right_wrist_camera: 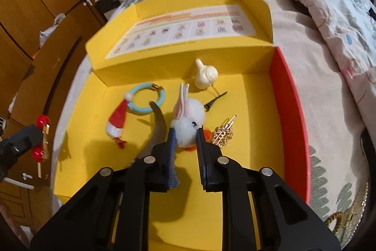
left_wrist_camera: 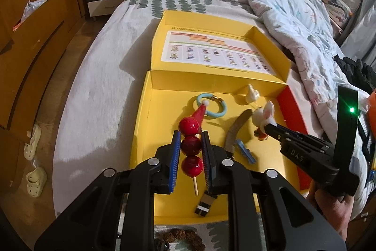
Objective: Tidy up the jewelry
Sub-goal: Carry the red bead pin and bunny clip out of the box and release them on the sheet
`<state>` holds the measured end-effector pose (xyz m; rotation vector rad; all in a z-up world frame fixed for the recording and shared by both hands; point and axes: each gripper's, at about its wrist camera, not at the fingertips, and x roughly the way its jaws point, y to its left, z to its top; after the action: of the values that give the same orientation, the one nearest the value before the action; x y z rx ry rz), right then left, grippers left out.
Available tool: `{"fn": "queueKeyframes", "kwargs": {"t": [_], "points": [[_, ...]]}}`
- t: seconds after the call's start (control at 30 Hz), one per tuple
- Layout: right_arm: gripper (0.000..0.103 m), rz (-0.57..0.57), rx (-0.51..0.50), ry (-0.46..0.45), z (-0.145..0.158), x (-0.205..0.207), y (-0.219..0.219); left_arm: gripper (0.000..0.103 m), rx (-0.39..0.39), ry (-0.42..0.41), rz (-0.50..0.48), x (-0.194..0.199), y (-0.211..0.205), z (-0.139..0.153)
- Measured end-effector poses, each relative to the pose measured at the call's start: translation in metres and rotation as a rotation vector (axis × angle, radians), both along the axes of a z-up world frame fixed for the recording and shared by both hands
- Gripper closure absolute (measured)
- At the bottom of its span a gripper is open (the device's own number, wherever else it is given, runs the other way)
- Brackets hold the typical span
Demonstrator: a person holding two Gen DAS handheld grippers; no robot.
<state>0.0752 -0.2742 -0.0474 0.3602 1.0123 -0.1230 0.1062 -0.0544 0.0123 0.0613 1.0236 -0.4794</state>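
Note:
My left gripper is shut on a skewer clip of three red balls and holds it above the open yellow box. My right gripper is shut on a white fluffy rabbit clip, seen too in the left wrist view, over the box floor. In the box lie a Santa hat clip, a light blue ring, a white garlic-shaped clip, a gold clip, a dark curved clip, a blue clip and a striped black clip.
The box sits on a bed with a rumpled quilt behind it; its lid lies open at the back, its right wall is red. Wooden cabinets and slippers stand left. A brown bead bracelet lies in front of the box.

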Motion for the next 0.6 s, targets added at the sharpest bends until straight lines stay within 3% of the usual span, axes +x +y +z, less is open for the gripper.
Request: {"fn": "queueKeyframes", "kwargs": {"t": [0.33, 0.47, 0.6], "points": [[0.085, 0.011, -0.005, -0.111, 0.076, -0.062, 0.002, 0.085, -0.069, -0.004, -0.119, -0.060, -0.005, 0.028], [0.085, -0.009, 0.003, -0.115, 0.089, -0.106, -0.012, 0.085, -0.069, 0.040, -0.198, -0.093, -0.009, 0.018], [0.085, -0.055, 0.015, -0.068, 0.083, -0.165, -0.028, 0.085, -0.064, 0.118, -0.267, -0.120, -0.020, -0.003]]}}
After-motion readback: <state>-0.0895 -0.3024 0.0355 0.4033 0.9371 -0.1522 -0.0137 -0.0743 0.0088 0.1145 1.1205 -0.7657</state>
